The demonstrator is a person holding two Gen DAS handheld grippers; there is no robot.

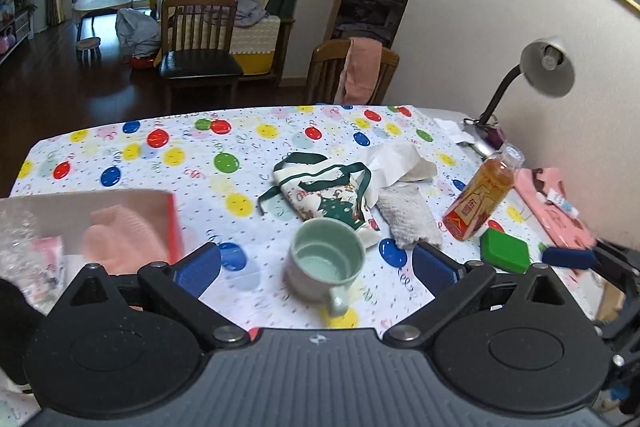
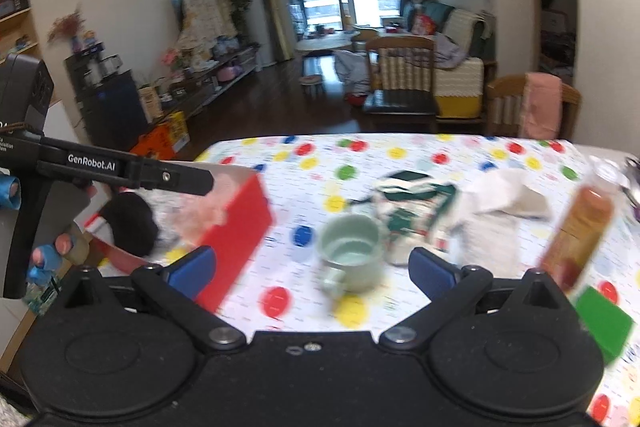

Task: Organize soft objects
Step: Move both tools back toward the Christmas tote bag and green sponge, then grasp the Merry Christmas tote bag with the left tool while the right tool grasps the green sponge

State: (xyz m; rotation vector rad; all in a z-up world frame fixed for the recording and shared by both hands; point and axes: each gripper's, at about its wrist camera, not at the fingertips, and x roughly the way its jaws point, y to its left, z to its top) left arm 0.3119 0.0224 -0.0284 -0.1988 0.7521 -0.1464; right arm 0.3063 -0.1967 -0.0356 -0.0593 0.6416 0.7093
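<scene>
Bench (image 1: 168, 147) under a balloon-print cloth, soft things scattered mid-surface. I read both sets of jaws as standing wide apart with nothing between the pads: left gripper (image 1: 316, 267) and right gripper (image 2: 312, 269) each frame bare cloth and a pale green mug (image 1: 326, 261).

Task's things: a Christmas-print cloth bag (image 1: 324, 193) with green straps lies just beyond the mug, touching a crumpled white cloth (image 1: 400, 157) at its right and a fuzzy grey-white towel (image 1: 408, 219) that runs from the bag toward the near edge. Towel's long axis slants roughly away from me, near end to the right. A red box (image 2: 236, 223) sits at the left of the bench; it already holds something pink and soft (image 1: 120, 239), so I judge it the collecting bin.

Key relation: the soft pile lies ahead and slightly right of both grippers, past the mug, while the box lies left. From the left wrist view the towel's near end sits just beside the right-hand pad, so I judge the left gripper marginally nearer to it. The mug stands between jaws and bag; any reach needs to pass it. A tea bottle (image 1: 484, 199) and green block (image 1: 504, 251) stand right of the towel.

Pose: both grippers point downward and forward over the near edge. Right wrist view is blurred.
</scene>
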